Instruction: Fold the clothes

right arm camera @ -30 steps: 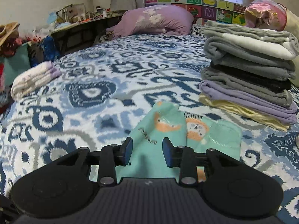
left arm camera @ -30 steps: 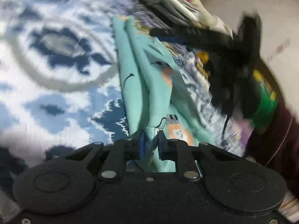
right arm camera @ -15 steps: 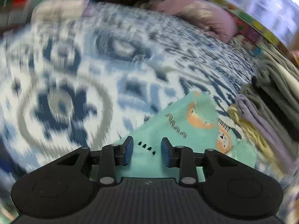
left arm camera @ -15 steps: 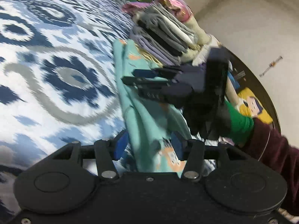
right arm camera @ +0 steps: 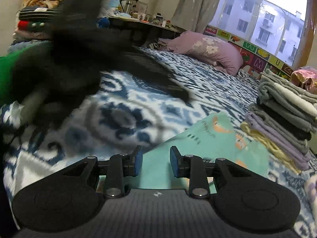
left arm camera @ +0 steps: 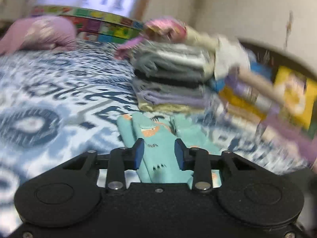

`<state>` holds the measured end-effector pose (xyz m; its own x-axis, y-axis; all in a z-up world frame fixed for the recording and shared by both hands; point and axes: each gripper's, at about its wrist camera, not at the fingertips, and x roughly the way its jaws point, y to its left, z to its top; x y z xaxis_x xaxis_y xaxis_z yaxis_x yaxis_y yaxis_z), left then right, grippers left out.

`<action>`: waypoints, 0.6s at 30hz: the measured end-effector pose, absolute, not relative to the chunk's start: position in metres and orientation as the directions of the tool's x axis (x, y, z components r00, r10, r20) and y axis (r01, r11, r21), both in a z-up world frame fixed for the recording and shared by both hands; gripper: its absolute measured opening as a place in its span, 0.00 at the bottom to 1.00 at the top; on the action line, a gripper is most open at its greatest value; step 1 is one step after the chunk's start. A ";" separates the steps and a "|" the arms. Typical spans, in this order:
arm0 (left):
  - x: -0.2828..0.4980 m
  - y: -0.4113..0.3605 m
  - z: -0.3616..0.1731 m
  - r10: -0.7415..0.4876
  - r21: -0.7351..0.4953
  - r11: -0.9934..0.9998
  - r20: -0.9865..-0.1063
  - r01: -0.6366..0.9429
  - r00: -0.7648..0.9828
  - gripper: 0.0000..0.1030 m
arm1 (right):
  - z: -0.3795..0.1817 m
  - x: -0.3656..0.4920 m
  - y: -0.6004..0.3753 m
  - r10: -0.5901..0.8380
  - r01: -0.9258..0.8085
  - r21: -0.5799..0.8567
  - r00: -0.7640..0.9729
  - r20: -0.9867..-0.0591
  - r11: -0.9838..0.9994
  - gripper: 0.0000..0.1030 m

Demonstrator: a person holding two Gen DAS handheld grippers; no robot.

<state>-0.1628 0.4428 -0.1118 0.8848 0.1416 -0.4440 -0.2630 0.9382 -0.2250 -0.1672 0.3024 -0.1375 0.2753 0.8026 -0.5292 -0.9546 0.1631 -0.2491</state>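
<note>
The teal garment (left arm camera: 158,138) lies on the bed (left arm camera: 49,103), folded into a long, narrow shape. It is light blue-green with small orange animal pictures and little black marks on it. In the left wrist view it runs from just under the claw away toward the far side, with soft folds along its length. Its far end comes close to the stack of folded clothes (left arm camera: 170,79), which sits a little to the right. That stack has grey, black, purple and pale yellow layers. In the right wrist view the teal garment (right arm camera: 208,144) looks flat and smooth, with the stack (right arm camera: 283,119) on its right.

The left claw (left arm camera: 158,153) is open, with the garment seen in the gap but not pinched. The right claw (right arm camera: 154,162) is open too, above the near edge of the garment, and holds nothing.

A second ago the left claw was shut tight on the near end of the garment. It let go, and its jaws have just been closing a bit again with nothing pinched between them. The left view was tipped sideways before and is level now, though blurry. The right claw's jaws have closed a little. Half a second ago the right view was all blur; now it is clearer, and the other claw (right arm camera: 79,45) shows as a dark blur on the left, next to a green sleeve (right arm camera: 8,75).
</note>
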 end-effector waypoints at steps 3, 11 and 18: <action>-0.124 0.465 -0.126 0.142 -0.238 0.927 -0.496 -0.291 0.857 0.30 | -0.154 -0.176 0.302 0.794 -0.952 -0.270 0.273 -0.543 0.143 0.29; -0.084 0.506 -0.148 0.071 -0.374 0.872 -0.540 -0.316 0.838 0.02 | -0.162 -0.174 0.296 0.799 -0.962 -0.219 0.260 -0.542 0.164 0.31; -0.091 0.513 -0.157 0.047 -0.441 0.837 -0.531 -0.324 0.846 0.03 | -0.163 -0.145 0.279 0.829 -0.977 0.030 0.164 -0.534 0.212 0.36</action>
<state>-0.0906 0.5126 -0.1568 0.8461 0.0475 -0.5310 -0.3238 0.8370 -0.4412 -0.1452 0.2791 -0.1632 0.1639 0.8292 -0.5344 -0.9767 0.2124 0.0301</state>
